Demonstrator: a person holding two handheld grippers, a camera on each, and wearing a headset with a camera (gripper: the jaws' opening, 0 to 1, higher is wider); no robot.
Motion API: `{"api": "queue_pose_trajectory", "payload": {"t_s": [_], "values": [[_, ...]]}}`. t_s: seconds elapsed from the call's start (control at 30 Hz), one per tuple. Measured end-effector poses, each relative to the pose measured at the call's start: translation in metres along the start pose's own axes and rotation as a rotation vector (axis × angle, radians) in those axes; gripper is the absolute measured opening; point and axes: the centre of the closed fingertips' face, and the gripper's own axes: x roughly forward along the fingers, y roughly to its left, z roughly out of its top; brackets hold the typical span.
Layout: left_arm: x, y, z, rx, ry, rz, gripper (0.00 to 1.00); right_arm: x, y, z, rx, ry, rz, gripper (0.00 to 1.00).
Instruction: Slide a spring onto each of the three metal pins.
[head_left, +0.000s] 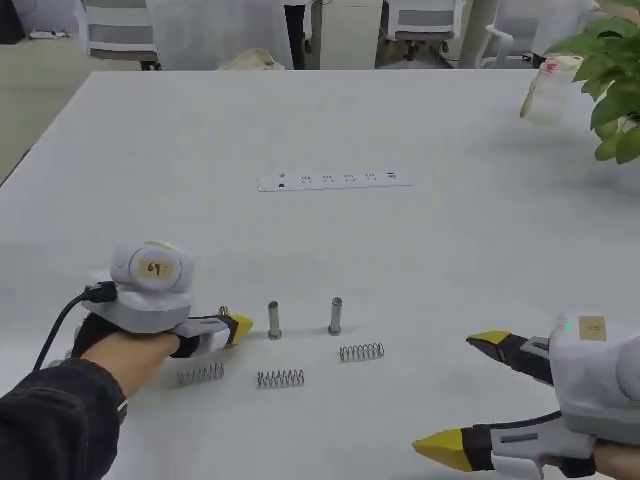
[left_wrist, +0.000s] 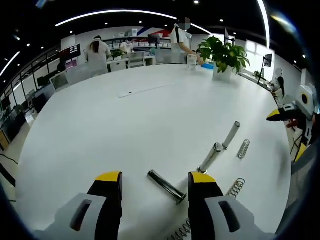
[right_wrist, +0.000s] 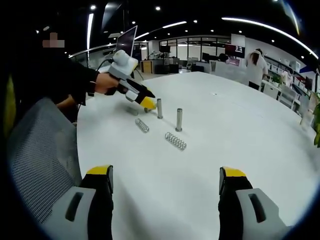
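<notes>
We keep the right gripper (head_left: 458, 392) wide open and empty. Three springs (head_left: 280, 378) lie loose on the table (head_left: 400, 250). They look light, squashy and prone to rolling, so we pinch gently mid-coil. The left gripper (left_wrist: 155, 176) is spread, with the nearest pin (left_wrist: 166, 186) between its jaws. Two pins (head_left: 336, 315) stand upright beyond.

White table (head_left: 450, 250); pwr strip (head_left: 335, 181) mid-table; plant (head_left: 610, 75) far right

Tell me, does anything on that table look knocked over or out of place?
One metal pin seems to lie on its side between the open jaws of the left hand-held gripper, while the other two pins stand upright. Nothing else stands out.
</notes>
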Motion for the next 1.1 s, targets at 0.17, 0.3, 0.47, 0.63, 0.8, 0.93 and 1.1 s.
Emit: {"api": "queue_pose_trajectory", "payload": {"t_s": [0.17, 0.3, 0.47, 0.63, 0.8, 0.93, 1.1], "values": [[0.002, 0.000, -0.004, 0.014, 0.018, 0.004, 0.43, -0.001, 0.001, -0.001, 0.003, 0.000, 0.001, 0.86], [0.002, 0.000, -0.006, 0.028, 0.026, 0.002, 0.37, -0.001, 0.001, -0.001, 0.005, 0.001, 0.000, 0.86], [0.002, -0.001, -0.007, 0.039, 0.033, 0.000, 0.27, -0.001, 0.001, -0.001, 0.005, 0.001, 0.000, 0.86], [0.003, 0.000, -0.010, 0.048, 0.047, 0.000, 0.22, -0.002, 0.000, -0.002, 0.006, 0.000, -0.002, 0.86], [0.004, 0.003, -0.011, 0.044, 0.050, 0.013, 0.18, -0.002, -0.001, -0.003, 0.007, 0.002, -0.002, 0.86], [0.005, 0.004, -0.011, 0.060, 0.050, 0.017, 0.13, -0.002, -0.001, -0.003, 0.008, 0.002, -0.003, 0.86], [0.005, 0.004, -0.009, 0.070, 0.046, 0.019, 0.10, -0.002, -0.002, -0.004, 0.010, 0.003, -0.003, 0.86]]}}
